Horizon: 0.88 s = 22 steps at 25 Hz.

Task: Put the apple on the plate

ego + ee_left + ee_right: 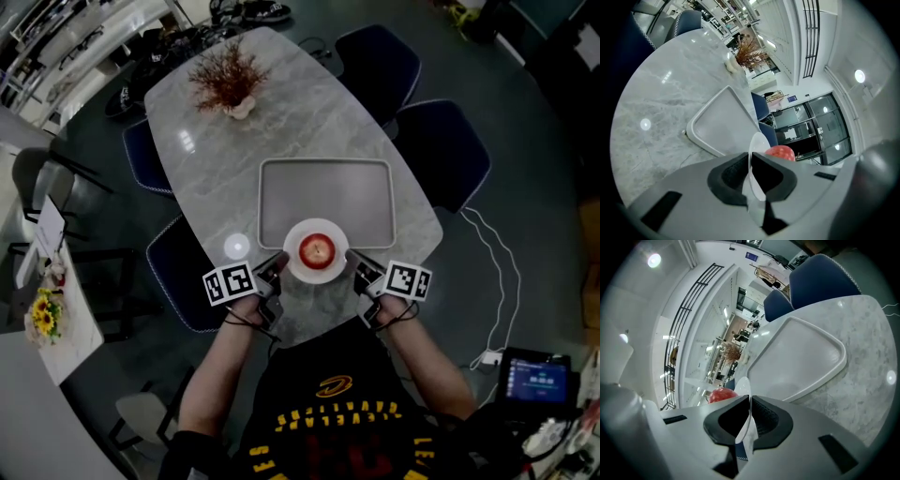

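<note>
A red apple [317, 249] rests in the middle of a small white plate [298, 265], held in the air above the near end of the grey tray. My left gripper [278, 265] is shut on the plate's left rim [755, 145], and my right gripper [356, 265] is shut on its right rim [742, 385]. In the left gripper view the plate's edge runs between the dark pads [727, 177], with the apple [780, 152] showing past them. The right gripper view likewise has the apple [721, 395] beyond the thin rim.
A grey rectangular tray [347, 183] lies on the marble table [216, 159] just beyond the plate. A vase of dried red twigs [228, 82] stands at the far end. Dark blue chairs [441, 150] ring the table. A small round white spot [235, 246] shows on the table left of the plate.
</note>
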### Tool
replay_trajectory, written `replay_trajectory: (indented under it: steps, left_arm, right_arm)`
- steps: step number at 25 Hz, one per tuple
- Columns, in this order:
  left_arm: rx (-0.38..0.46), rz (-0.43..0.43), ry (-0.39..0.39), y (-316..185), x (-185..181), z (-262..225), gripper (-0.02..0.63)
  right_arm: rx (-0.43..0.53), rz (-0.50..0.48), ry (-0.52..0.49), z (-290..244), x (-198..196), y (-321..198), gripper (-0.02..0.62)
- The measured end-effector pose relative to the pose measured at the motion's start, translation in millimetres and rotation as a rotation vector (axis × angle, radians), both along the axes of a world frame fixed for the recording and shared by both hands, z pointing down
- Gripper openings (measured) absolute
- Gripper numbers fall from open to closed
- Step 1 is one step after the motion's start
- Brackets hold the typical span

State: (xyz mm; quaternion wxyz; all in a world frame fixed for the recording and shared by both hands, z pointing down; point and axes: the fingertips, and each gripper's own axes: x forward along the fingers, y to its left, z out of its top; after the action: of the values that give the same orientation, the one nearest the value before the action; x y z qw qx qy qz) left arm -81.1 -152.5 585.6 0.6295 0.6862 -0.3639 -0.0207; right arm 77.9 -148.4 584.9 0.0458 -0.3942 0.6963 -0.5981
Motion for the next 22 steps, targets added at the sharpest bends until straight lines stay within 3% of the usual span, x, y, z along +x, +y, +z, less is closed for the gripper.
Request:
replay_trajectory:
  steps: [13, 22]
  left_arm:
    - [0.031, -0.042, 0.046, -57, 18, -19, 0.023]
    - [0.034, -0.058, 0.046, -96, 26, -16, 0.023]
  right_arm:
    - [0.024, 0.01, -0.06, -14, 20, -58, 0.028]
    - [-0.051, 0.052, -0.073, -1, 32, -90, 0.028]
